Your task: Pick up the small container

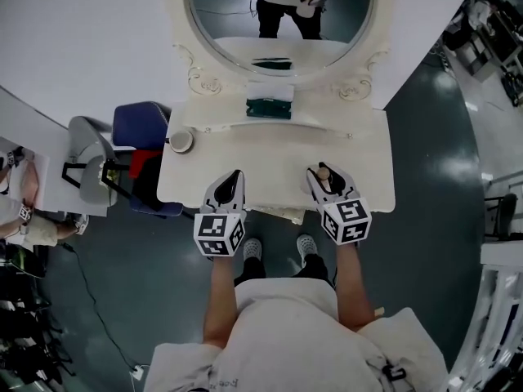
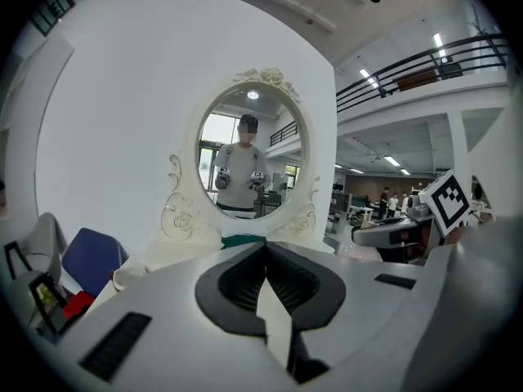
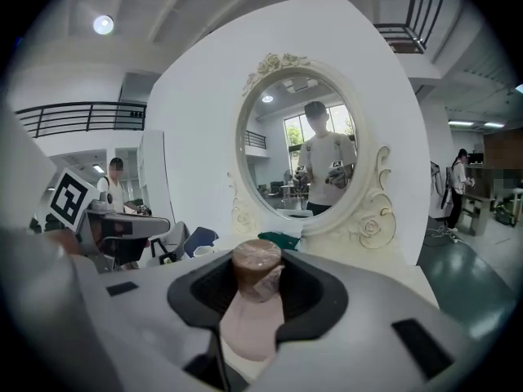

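Over the front edge of the cream vanity worktop [image 1: 270, 160], the right claw [image 1: 325, 176] pinches the small pale-pink container with a round brown cap [image 3: 255, 280], cap end toward the claw's tips, while the left claw [image 1: 234, 178] beside it is pressed together on nothing, both facing the oval mirror [image 1: 278, 23].

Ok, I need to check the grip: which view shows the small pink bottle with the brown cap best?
The right gripper view: the bottle fills the centre, clamped between the right gripper's jaws, cap and body visible. The head view shows only its top poking from that gripper. The left gripper view doesn't show it.
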### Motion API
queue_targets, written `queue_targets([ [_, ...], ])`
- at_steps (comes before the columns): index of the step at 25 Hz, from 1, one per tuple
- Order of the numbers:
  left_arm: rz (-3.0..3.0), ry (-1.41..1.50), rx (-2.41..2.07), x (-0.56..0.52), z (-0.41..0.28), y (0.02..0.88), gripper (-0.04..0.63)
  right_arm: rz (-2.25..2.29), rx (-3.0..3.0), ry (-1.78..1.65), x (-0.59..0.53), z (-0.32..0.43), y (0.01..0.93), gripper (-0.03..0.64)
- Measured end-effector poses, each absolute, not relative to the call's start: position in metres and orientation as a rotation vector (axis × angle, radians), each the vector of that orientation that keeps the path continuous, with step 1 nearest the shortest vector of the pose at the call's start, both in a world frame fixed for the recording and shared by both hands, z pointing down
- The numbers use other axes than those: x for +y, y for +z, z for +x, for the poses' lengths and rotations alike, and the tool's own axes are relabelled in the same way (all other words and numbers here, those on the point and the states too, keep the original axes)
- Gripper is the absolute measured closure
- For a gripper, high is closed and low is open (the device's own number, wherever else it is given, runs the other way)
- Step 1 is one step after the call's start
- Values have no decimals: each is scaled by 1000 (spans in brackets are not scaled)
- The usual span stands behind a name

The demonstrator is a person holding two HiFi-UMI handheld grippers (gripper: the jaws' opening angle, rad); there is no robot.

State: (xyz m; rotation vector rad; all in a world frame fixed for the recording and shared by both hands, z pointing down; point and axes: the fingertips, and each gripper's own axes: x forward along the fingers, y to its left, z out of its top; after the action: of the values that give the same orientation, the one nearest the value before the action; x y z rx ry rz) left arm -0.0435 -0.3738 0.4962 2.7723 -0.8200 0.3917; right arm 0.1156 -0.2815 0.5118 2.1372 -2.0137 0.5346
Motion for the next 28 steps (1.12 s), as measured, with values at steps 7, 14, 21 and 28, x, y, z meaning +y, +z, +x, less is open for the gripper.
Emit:
queue_targets([
  [7,2814,401,-719,-376,-48,499,568,2210,-1949,506,-281,99,510,480],
  [14,2837,415,-639,-381,-66,505,568,2279,-1904,518,-282,75,516,480],
  [21,2862,405,-565,-388,-81,509,568,2305,-1885,525,-291,45,524,480],
  [28,2842,404,-548,-390,-101,519,568,2338,-1859,560,-292,26,532,480],
])
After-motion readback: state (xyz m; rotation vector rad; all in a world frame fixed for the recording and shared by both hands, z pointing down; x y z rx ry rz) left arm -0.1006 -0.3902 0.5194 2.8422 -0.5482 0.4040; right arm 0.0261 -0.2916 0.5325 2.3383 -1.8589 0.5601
